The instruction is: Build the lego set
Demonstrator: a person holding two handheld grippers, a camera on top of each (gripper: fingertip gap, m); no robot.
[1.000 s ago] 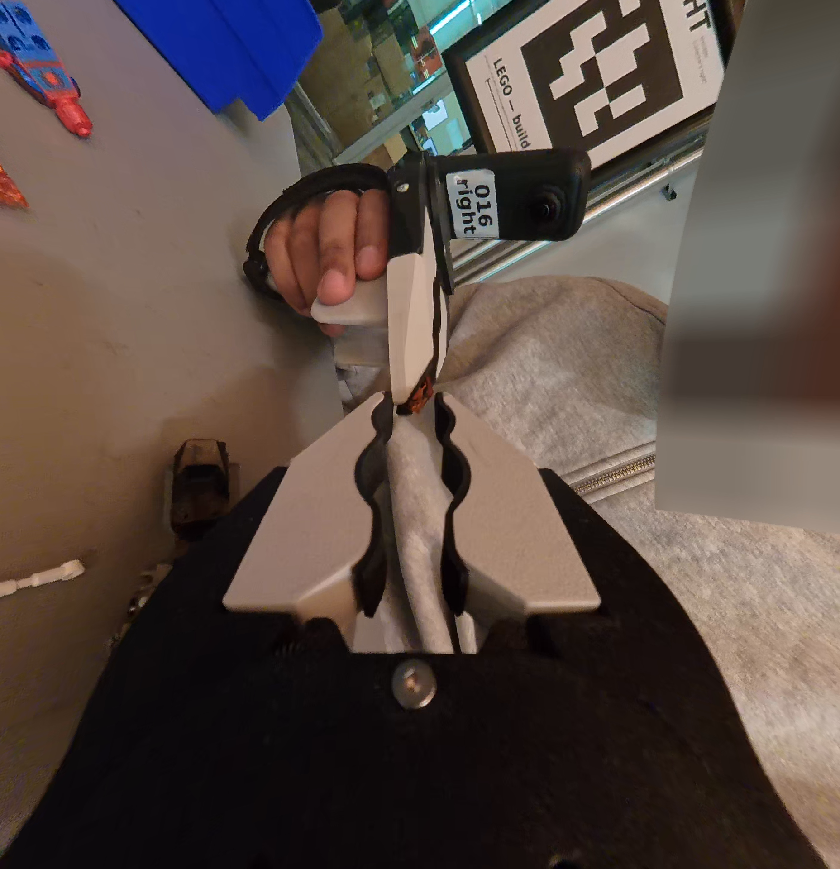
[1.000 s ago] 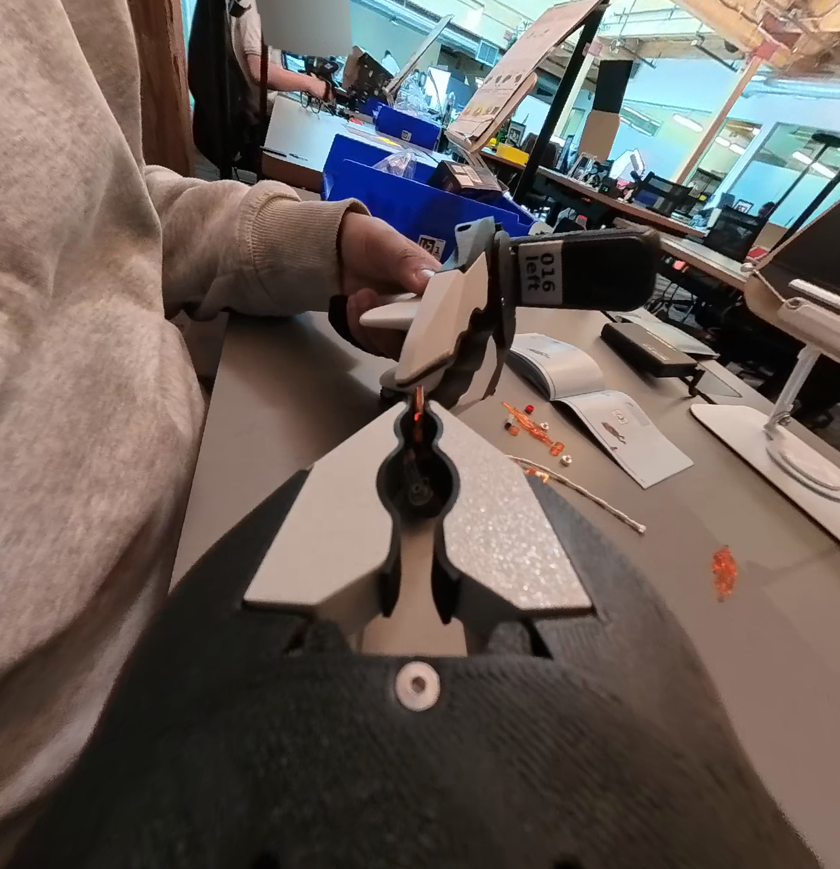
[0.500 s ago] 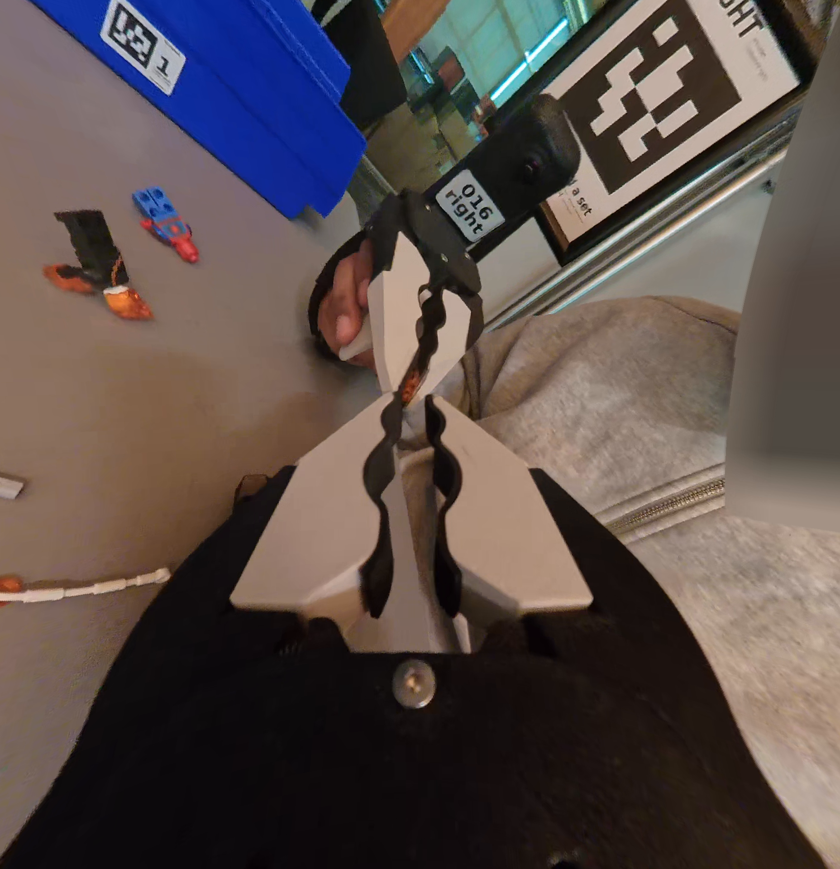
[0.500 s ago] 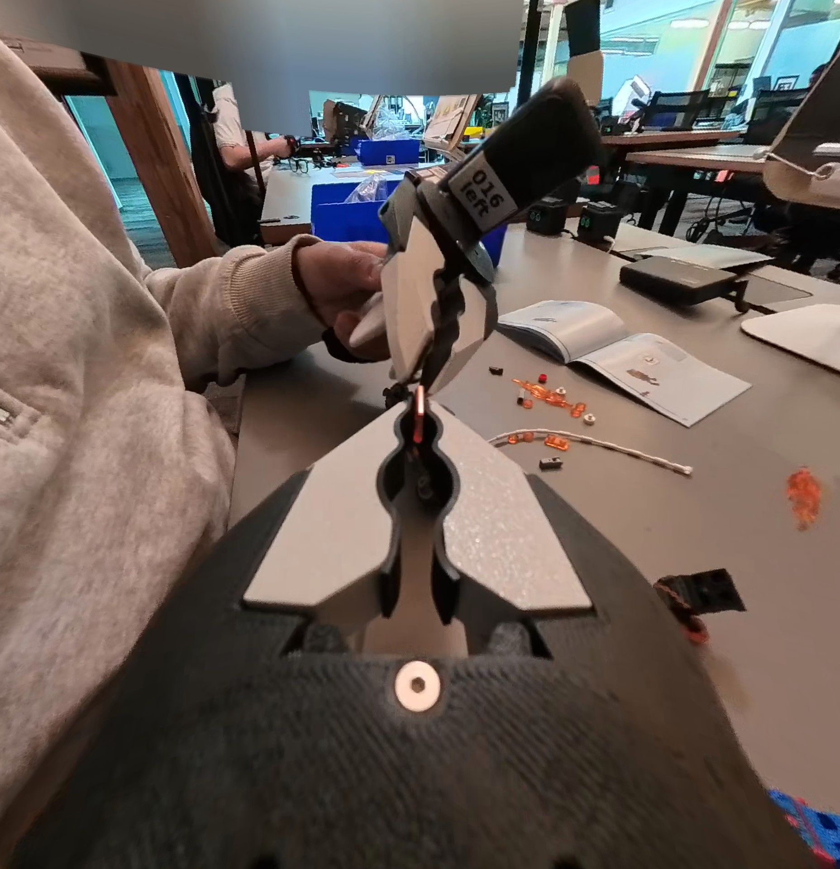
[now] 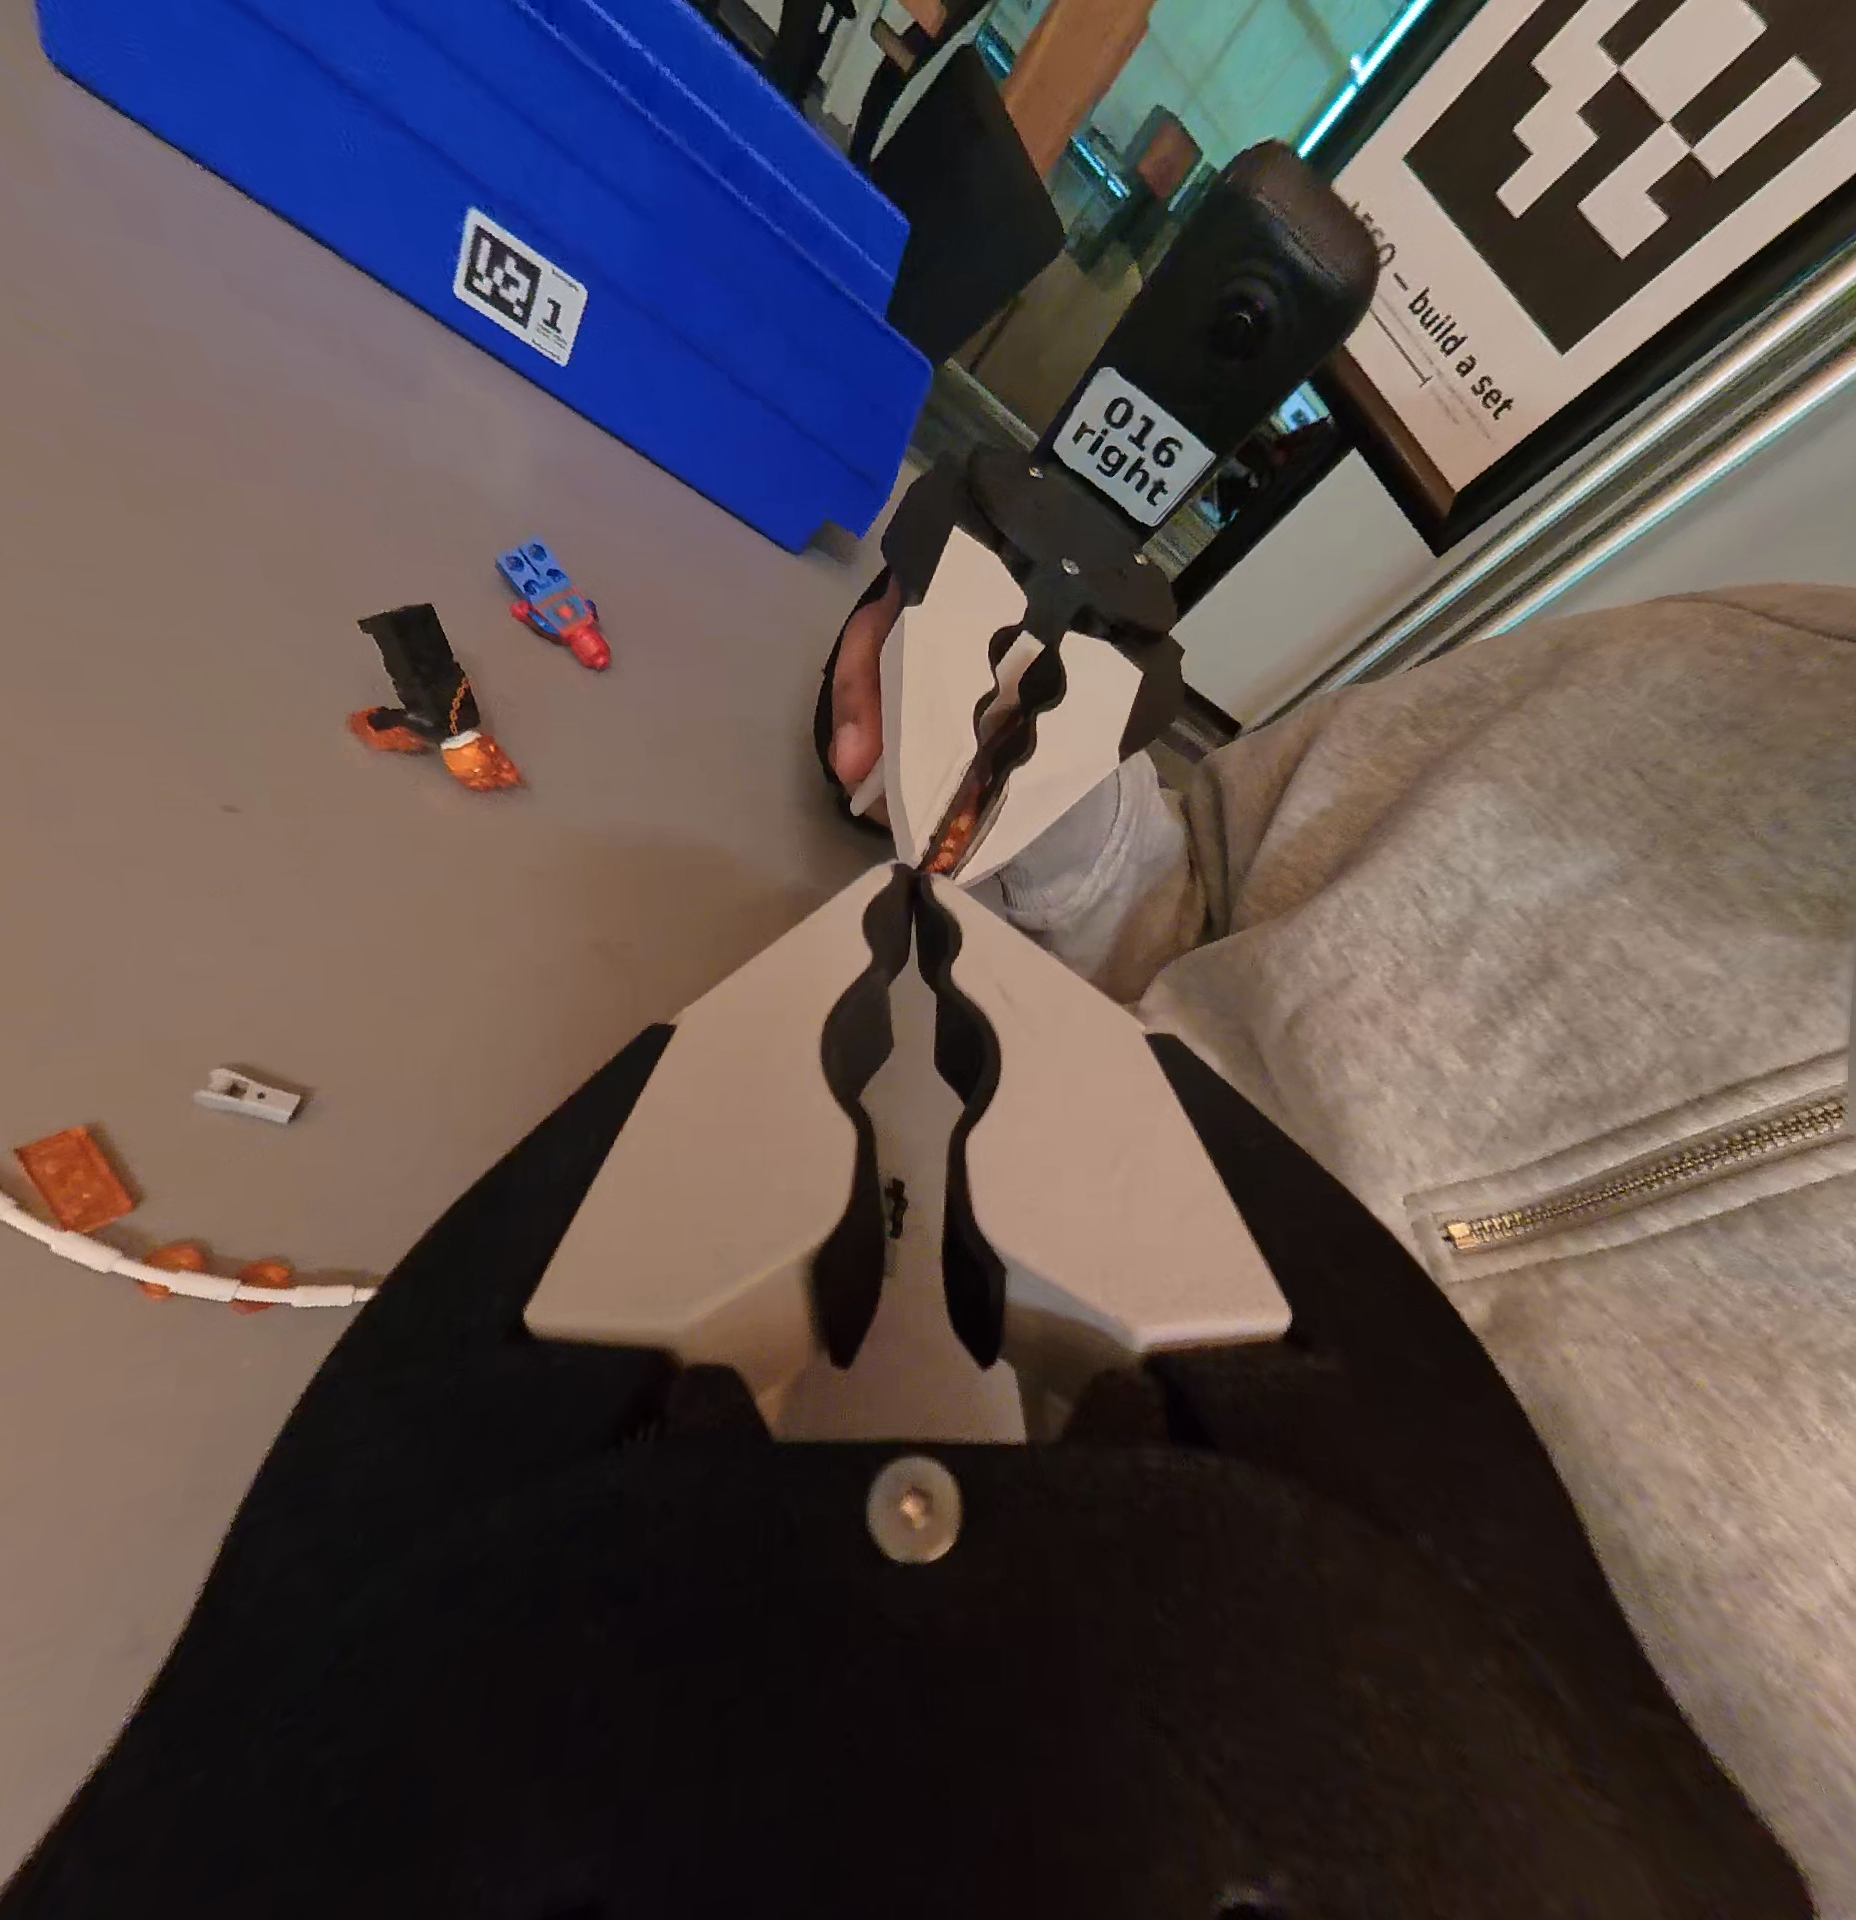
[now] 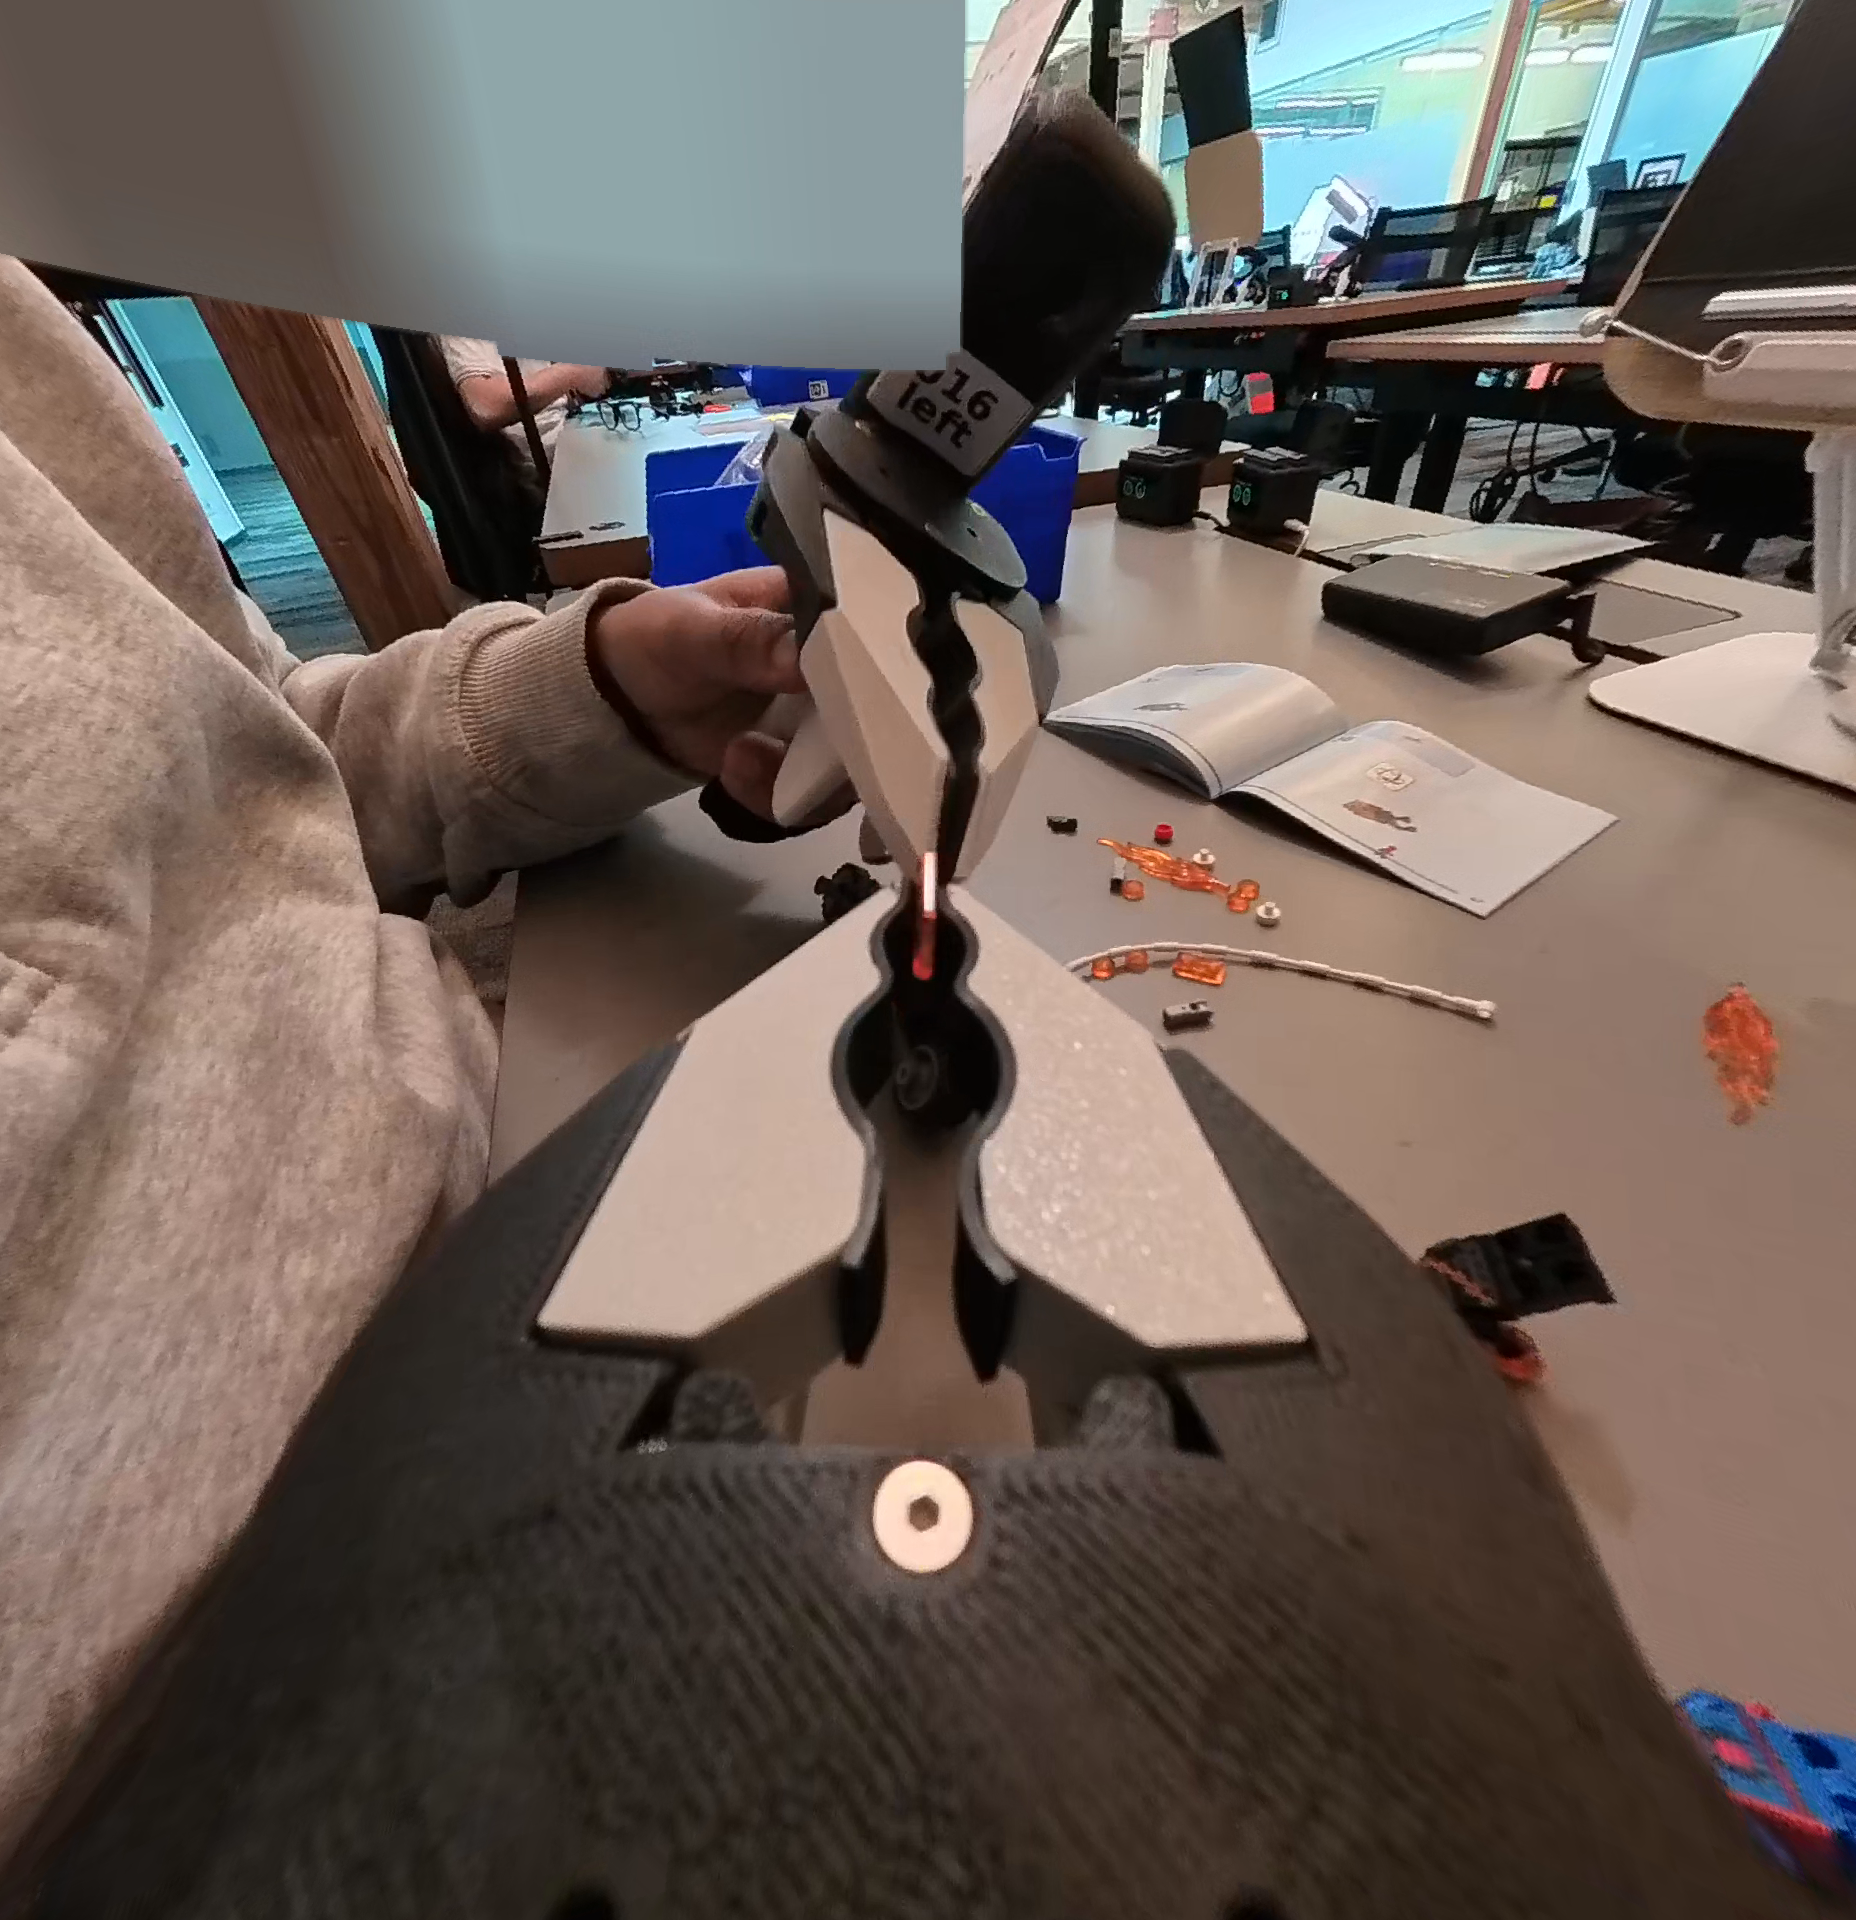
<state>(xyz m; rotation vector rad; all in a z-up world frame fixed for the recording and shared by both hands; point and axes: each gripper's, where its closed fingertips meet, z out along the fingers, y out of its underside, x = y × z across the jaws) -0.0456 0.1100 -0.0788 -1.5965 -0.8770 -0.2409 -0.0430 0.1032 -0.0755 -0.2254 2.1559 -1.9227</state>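
Held, nearest: your right gripper (image 6: 926, 914) is closed on a thin orange-red piece (image 6: 924, 920), which stands edge-on between its tips, raised above the table. Your left gripper (image 5: 916, 883) meets it tip to tip. Its jaws are nearly together at the tips, and whether they pinch anything there you cannot tell.

Handling, as a judgement: the piece looks small, light, stiff and slick. Pinch it by the flat faces, right at the tips, and press gently, because a sideways squeeze could flick it out.

On the grey table (image 6: 1526, 1143), near right: a black part-built piece (image 6: 1516, 1273) and a blue studded piece (image 6: 1797, 1787).

Middle: a white cord (image 6: 1288, 966) with small orange bits beside it, a loose orange flame piece (image 6: 1740, 1049), and further small orange, red and white parts (image 6: 1184, 868).

Far: an open instruction booklet (image 6: 1319, 769), a blue bin (image 5: 488, 239) and a flat black box (image 6: 1443, 601).

Left side: your grey sleeve (image 6: 436, 717) and the hand (image 6: 695, 665) holding the left gripper.
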